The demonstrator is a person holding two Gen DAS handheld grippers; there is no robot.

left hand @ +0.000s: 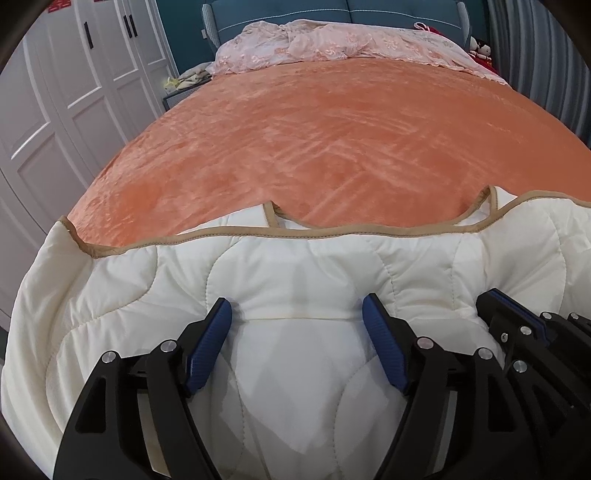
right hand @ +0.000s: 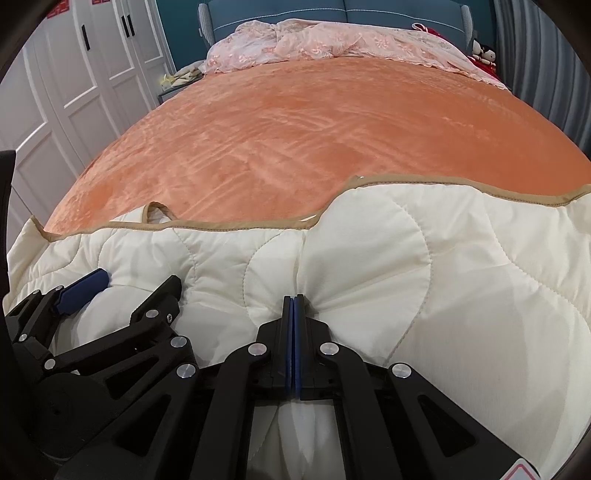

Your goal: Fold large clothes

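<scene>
A cream quilted garment with tan binding (left hand: 295, 273) lies bunched at the near end of the bed; it also shows in the right wrist view (right hand: 443, 258). My left gripper (left hand: 297, 312) is open, its blue pads resting on the fabric on either side of a fold. My right gripper (right hand: 294, 299) is shut on a pinch of the cream garment. The right gripper also shows at the right edge of the left wrist view (left hand: 517, 321). The left gripper shows at the lower left of the right wrist view (right hand: 122, 284).
The bed is covered by an orange plush blanket (left hand: 314, 129). A pink floral quilt (left hand: 332, 44) lies crumpled at the blue headboard (left hand: 332, 11). White wardrobe doors (left hand: 55, 92) stand on the left, a grey curtain (left hand: 546, 55) on the right. A low bedside stand (left hand: 184, 86) has clutter on it.
</scene>
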